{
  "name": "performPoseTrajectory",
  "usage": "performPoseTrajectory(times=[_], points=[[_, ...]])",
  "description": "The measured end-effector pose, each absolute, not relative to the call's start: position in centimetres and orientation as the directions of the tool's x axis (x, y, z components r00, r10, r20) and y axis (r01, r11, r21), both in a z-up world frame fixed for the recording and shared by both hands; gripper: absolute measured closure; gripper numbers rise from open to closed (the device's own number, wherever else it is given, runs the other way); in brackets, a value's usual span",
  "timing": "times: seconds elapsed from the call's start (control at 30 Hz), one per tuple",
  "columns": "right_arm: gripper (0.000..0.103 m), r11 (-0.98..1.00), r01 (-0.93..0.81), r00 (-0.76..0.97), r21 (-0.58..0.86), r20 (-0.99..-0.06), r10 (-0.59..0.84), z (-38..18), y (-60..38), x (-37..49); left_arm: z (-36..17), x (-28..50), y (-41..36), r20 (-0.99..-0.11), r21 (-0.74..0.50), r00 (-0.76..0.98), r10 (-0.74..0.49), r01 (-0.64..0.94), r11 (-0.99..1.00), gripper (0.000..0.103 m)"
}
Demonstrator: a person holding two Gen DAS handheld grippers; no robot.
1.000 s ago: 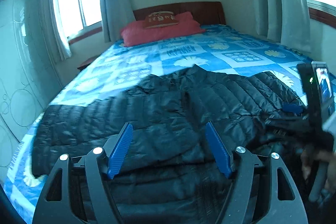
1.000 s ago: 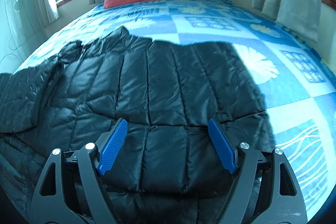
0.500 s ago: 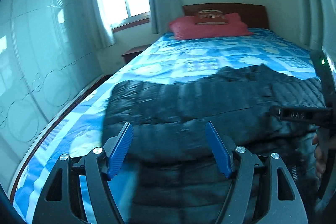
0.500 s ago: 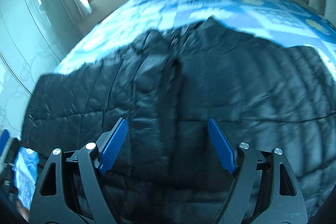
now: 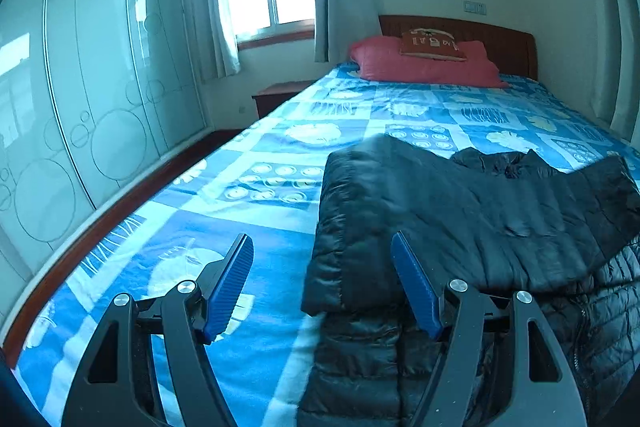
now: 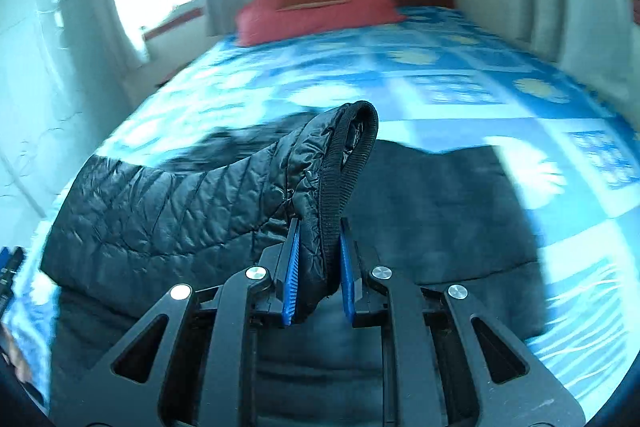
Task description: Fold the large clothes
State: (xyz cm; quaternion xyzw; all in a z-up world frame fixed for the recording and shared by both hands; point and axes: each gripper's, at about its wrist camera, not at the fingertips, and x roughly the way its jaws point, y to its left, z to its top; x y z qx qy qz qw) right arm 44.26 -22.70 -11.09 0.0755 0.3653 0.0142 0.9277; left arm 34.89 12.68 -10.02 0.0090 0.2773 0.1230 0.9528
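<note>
Jacket: a black quilted down jacket [image 5: 472, 219] lies on the blue patterned bedspread [image 5: 256, 187], at the end of the bed far from the red pillow [image 5: 424, 67].
Sleeve: one sleeve [image 6: 224, 203] rises off the jacket body, its ribbed knit cuff [image 6: 344, 179] bent over at the top.
My right gripper [image 6: 318, 263]: jaws narrow and closing, with the cuff end of the sleeve between the blue pads, which press on it from both sides.
My left gripper [image 5: 324, 283]: jaws wide and holding nothing; it hangs above the jacket's folded left edge, one pad over bare bedspread, the other over the jacket.
Pillow: a small brown cushion [image 5: 434, 45] rests on it, against the wooden headboard [image 5: 500, 43].
Beside the bed: glazed wardrobe doors [image 5: 100, 87] on the left side.
</note>
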Motion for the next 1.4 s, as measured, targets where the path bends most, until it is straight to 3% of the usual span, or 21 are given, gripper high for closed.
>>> performPoseTrajectory(times=[0.3, 0.43, 0.53, 0.73, 0.87, 0.97, 1.27, 1.4], points=[[0.081, 0.988, 0.098, 0.646, 0.122, -0.763, 0.031, -17.2, -27.2, 44.9, -12.3, 37.1, 11.5, -0.584, 0.128, 0.776, 0.24, -0.204, 0.971, 0.032], [0.064, 0.986, 0.11, 0.654, 0.123, -0.757, 0.021, -15.8, -27.1, 44.0, -12.6, 37.8, 12.0, -0.596, 0.13, 0.766, 0.241, -0.204, 0.97, 0.032], [0.056, 0.982, 0.127, 0.704, 0.143, -0.71, 0.013, -13.4, -27.3, 43.8, -11.9, 38.6, 12.2, -0.583, 0.127, 0.777, 0.237, -0.201, 0.971, 0.032], [0.056, 0.983, 0.081, 0.696, 0.162, -0.716, 0.06, -13.5, -24.9, 47.7, -12.5, 43.2, 11.5, -0.596, 0.191, 0.757, 0.268, -0.191, 0.963, 0.032], [0.055, 0.99, 0.098, 0.61, 0.097, -0.793, 0.017, -17.6, -24.3, 50.5, -15.5, 46.1, 12.2, -0.685, 0.195, 0.673, 0.278, -0.197, 0.961, 0.032], [0.054, 0.992, 0.091, 0.619, 0.083, -0.785, 0.009, -17.8, -24.0, 50.3, -17.6, 47.1, 12.6, -0.749, 0.175, 0.615, 0.246, -0.174, 0.969, 0.03], [0.053, 0.988, 0.046, 0.684, 0.147, -0.726, 0.076, -14.2, -22.2, 51.7, -12.6, 46.5, 12.7, -0.63, 0.115, 0.738, 0.243, -0.221, 0.968, 0.033], [0.049, 0.993, 0.052, 0.643, 0.108, -0.765, 0.05, -16.5, -21.2, 54.5, -15.2, 50.9, 13.1, -0.699, 0.147, 0.658, 0.281, -0.252, 0.956, 0.032]])
